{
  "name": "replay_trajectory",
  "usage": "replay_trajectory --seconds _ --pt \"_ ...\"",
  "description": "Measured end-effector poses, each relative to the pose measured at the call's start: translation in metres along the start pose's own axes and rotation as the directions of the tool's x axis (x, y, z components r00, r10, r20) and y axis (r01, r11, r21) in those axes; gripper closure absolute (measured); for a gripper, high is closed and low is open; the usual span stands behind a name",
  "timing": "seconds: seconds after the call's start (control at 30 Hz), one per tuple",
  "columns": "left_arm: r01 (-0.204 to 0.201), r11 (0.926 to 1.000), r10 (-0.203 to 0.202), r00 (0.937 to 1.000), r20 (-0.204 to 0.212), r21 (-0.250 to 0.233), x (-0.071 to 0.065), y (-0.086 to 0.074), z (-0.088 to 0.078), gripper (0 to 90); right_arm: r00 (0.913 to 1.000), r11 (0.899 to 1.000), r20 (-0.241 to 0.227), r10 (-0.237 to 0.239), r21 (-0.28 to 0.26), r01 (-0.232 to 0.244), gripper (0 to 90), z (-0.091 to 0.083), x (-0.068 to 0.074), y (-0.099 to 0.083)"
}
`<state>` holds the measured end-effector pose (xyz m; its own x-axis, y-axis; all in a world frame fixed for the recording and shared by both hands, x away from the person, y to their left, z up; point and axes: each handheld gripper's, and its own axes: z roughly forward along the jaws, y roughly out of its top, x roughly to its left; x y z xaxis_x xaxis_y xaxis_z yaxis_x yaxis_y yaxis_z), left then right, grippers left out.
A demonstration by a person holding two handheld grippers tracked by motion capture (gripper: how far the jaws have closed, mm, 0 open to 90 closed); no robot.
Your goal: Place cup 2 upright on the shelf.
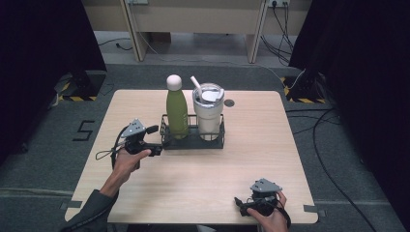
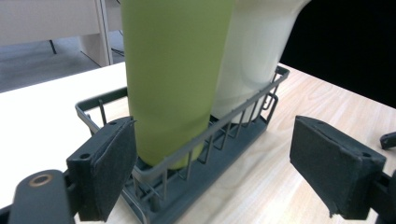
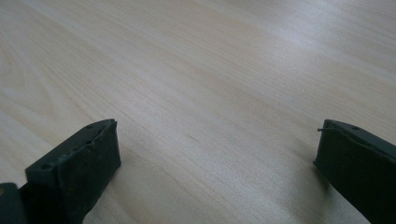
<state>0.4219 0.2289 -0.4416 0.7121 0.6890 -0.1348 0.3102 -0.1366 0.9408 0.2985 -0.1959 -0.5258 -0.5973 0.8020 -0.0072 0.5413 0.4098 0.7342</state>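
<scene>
Pale wood table (image 1: 203, 164), dark floor around it. Wire rack (image 1: 193, 140) sits at centre frame, holding an upright green bottle (image 1: 177, 113) and, beside it, a white tumbler (image 1: 209, 113) with straw. Left gripper (image 1: 155, 140), left of centre, jaws spread wide, straddles the rack's end without touching. Right gripper (image 1: 240, 205), lower right, jaws wide apart over bare table.

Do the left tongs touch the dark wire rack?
Cannot tell. In the left gripper view, the open left tongs straddle the dark wire rack's corner; contact unclear.

Bottle (image 1: 177, 108) left of tumbler (image 1: 209, 112) in rack (image 1: 193, 141)
</scene>
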Motion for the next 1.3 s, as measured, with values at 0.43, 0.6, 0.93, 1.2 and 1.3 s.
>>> replay_trajectory --seconds 0.43,0.6,0.93,1.2,1.3 --pt "0.005 1.0 -0.005 0.9999 0.012 0.001 -0.009 -0.009 -0.011 14.7 1.0 1.0 0.001 0.003 -0.002 -0.003 0.4 0.0 0.0 0.0" --pt "-0.001 1.0 0.001 1.0 0.01 0.003 -0.011 -0.012 -0.012 14.7 1.0 1.0 0.001 0.003 -0.002 -0.003 0.4 0.0 0.0 0.0" --pt "-0.001 1.0 0.001 0.9999 0.011 0.007 -0.014 -0.018 -0.018 14.7 1.0 1.0 0.001 0.003 -0.001 -0.003 0.4 0.0 0.0 0.0" --pt "0.003 0.9999 -0.003 0.9999 0.016 0.013 -0.018 -0.026 -0.023 14.7 1.0 1.0 0.001 0.003 -0.002 -0.003 0.4 0.0 0.0 0.0" --pt "0.005 0.9998 -0.005 0.9998 0.02 0.017 -0.021 -0.03 -0.024 14.7 1.0 1.0 0.001 0.001 -0.002 -0.001 0.4 0.0 0.0 0.0"
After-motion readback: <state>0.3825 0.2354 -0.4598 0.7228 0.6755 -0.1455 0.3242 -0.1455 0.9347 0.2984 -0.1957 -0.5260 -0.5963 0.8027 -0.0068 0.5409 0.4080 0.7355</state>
